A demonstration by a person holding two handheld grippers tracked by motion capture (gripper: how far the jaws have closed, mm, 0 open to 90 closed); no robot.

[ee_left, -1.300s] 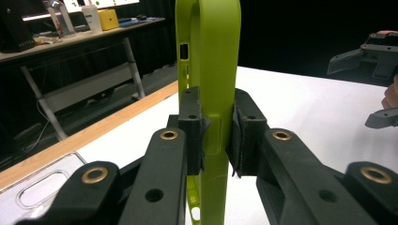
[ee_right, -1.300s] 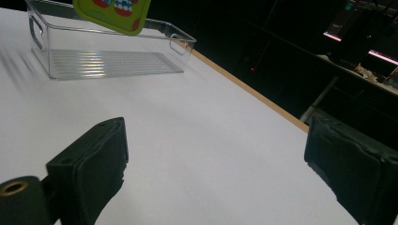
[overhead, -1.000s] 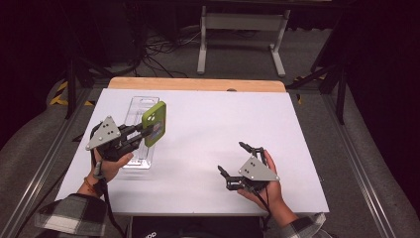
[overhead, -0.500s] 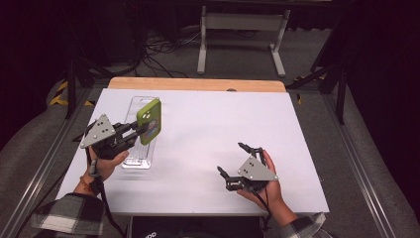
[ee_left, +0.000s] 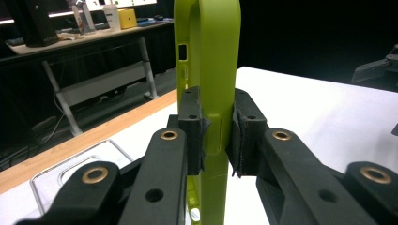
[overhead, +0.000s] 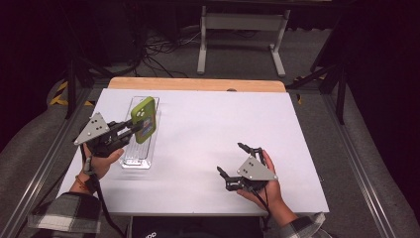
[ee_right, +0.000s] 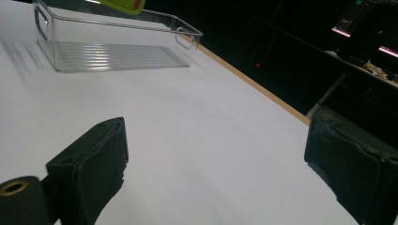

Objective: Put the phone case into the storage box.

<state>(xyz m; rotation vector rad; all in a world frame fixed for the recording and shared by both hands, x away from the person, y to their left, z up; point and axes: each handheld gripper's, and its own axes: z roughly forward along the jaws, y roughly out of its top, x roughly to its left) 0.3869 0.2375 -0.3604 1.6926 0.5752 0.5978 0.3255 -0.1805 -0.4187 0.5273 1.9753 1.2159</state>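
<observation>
A lime-green phone case hangs upright over a clear plastic bin at the table's left. My left gripper is shut on the case's lower part. In the left gripper view the black pads clamp the case edge-on, and a corner of the bin lies below at the left. My right gripper rests open low over the table near the front right, with nothing between its jaws. In the right gripper view the bin stands far off, with a bit of the green case above it.
The white table top has a wooden strip along its far edge. Beyond it stand a white metal stand and cables on the dark floor. Metal rails run along both sides of the table.
My left gripper has carried the green case leftward and away from me, from beside the bin to above it. The right gripper has stayed put and open.
</observation>
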